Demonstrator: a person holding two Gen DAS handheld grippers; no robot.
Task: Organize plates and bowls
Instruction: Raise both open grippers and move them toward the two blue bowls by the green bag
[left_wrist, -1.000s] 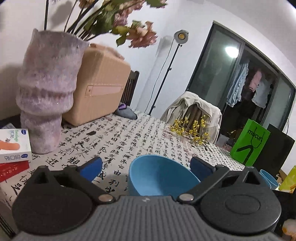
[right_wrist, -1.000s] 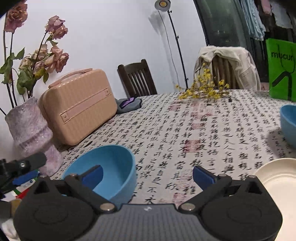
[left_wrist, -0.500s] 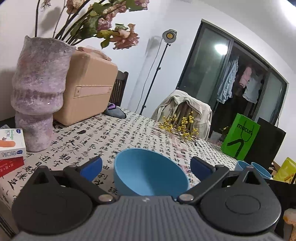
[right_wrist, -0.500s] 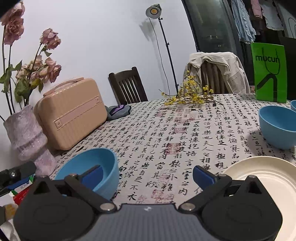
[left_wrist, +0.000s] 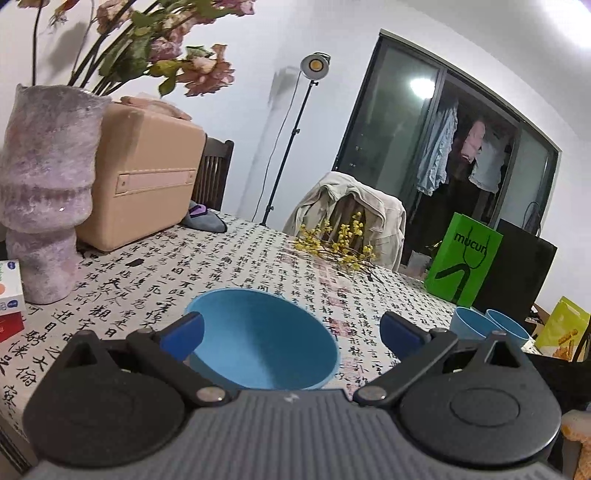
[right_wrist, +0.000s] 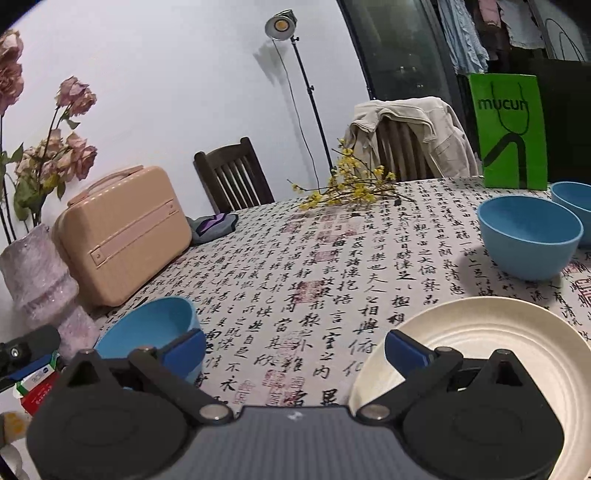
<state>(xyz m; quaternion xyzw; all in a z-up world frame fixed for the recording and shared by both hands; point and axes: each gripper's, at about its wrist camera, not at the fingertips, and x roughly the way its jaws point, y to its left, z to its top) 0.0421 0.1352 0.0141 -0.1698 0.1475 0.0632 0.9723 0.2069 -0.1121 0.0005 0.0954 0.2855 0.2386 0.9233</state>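
Blue bowls and a cream plate on a calligraphy-print tablecloth

Left wrist view: the left gripper (left_wrist: 291, 330) is spread wide, gripping nothing, a matte blue bowl (left_wrist: 264, 341) upright between its fingers, near the lavender vase (left_wrist: 46, 184); tablecloth (left_wrist: 236, 266) beneath. Right wrist view: the right gripper (right_wrist: 295, 349) gapes wide, empty; that bowl (right_wrist: 155, 325) sits just beside the vase (right_wrist: 40, 284), the ridged cream plate (right_wrist: 491, 343) and two more bowls (right_wrist: 528, 236) well apart from it

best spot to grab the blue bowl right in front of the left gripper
Grip the blue bowl by its thin near rim, one finger inside and one outside, coming from above on the near side. It stands upright and empty, and looks too wide to straddle with the open left gripper.
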